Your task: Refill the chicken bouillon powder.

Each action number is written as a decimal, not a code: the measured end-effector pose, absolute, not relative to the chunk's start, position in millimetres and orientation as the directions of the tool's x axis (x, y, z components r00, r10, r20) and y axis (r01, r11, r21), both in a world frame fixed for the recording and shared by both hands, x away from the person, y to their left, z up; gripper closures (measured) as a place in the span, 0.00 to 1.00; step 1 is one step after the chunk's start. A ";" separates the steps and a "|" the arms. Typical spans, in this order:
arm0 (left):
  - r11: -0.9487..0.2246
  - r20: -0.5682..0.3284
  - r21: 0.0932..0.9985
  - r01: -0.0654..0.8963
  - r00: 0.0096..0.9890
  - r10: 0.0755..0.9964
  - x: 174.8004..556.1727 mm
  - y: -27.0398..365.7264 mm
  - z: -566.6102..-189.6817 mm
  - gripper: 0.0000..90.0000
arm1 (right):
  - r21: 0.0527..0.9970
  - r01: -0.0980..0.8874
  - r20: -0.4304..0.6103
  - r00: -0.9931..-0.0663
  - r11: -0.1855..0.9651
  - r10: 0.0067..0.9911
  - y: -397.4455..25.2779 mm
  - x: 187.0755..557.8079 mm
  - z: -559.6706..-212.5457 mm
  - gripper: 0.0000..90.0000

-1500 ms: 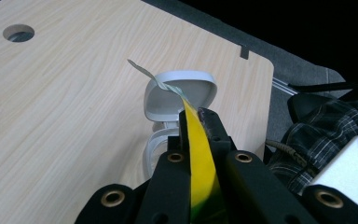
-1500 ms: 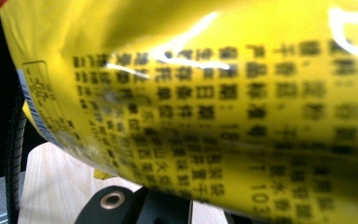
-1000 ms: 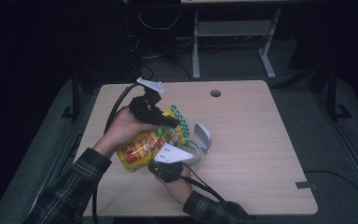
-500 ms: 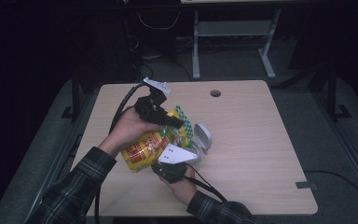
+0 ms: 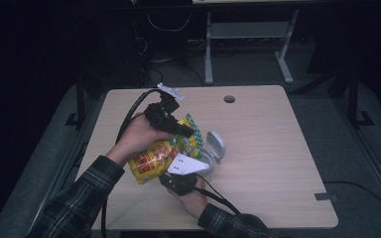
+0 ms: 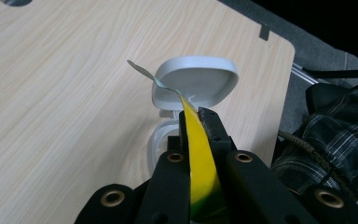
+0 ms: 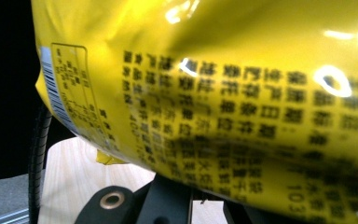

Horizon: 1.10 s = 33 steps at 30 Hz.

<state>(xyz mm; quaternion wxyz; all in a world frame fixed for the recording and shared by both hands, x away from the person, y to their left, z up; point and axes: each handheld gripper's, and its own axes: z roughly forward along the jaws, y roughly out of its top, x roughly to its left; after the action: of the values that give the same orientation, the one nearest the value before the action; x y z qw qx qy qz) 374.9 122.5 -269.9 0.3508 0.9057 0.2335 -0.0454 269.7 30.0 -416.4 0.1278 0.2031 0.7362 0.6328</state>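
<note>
A yellow snack bag (image 5: pixel 151 159) with red print hangs over the wooden table (image 5: pixel 278 148), held up by its green-checked top edge. My left gripper (image 5: pixel 187 132) is shut on that edge; in the left gripper view the yellow film (image 6: pixel 200 154) runs between the closed jaws of my left gripper (image 6: pixel 198 114). My right gripper (image 5: pixel 178 174) sits at the bag's lower right, its jaw tips hidden behind the bag. The bag's printed back (image 7: pixel 223 93) presses close to the right gripper view. A white container (image 5: pixel 216 147) with its lid (image 6: pixel 198 81) hinged open stands just right of the bag.
The table has a round cable hole (image 5: pixel 229 98) near its far edge. Black cables (image 5: pixel 129 119) trail from both grippers. A metal-legged bench (image 5: pixel 248 29) stands on the dark floor beyond. Bare tabletop stretches to the right of the container.
The left gripper has shifted a little to the right and nearer with the bag's top edge in it, turning the bag slightly. The right gripper has hardly moved.
</note>
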 end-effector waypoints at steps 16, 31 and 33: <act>-0.660 -0.258 0.580 0.477 0.876 0.406 379.0 119.9 -274.9 1.00 | 0.985 0.138 0.077 -0.890 0.105 0.449 31.2 269.0 -419.7 1.00; -0.684 -0.250 0.552 0.476 0.878 0.409 380.6 113.9 -273.1 1.00 | 0.987 0.134 0.083 -0.894 0.086 0.440 29.0 268.9 -419.4 1.00; -0.685 -0.249 0.553 0.476 0.878 0.409 380.6 112.9 -272.7 1.00 | 0.987 0.135 0.084 -0.893 0.084 0.441 28.6 268.9 -419.0 1.00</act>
<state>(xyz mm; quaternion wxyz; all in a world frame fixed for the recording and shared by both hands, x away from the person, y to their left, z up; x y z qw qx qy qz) 380.6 112.9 -272.7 0.3155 0.9162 0.2413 -0.0530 268.9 28.6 -419.0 0.1184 0.1983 0.7267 0.6469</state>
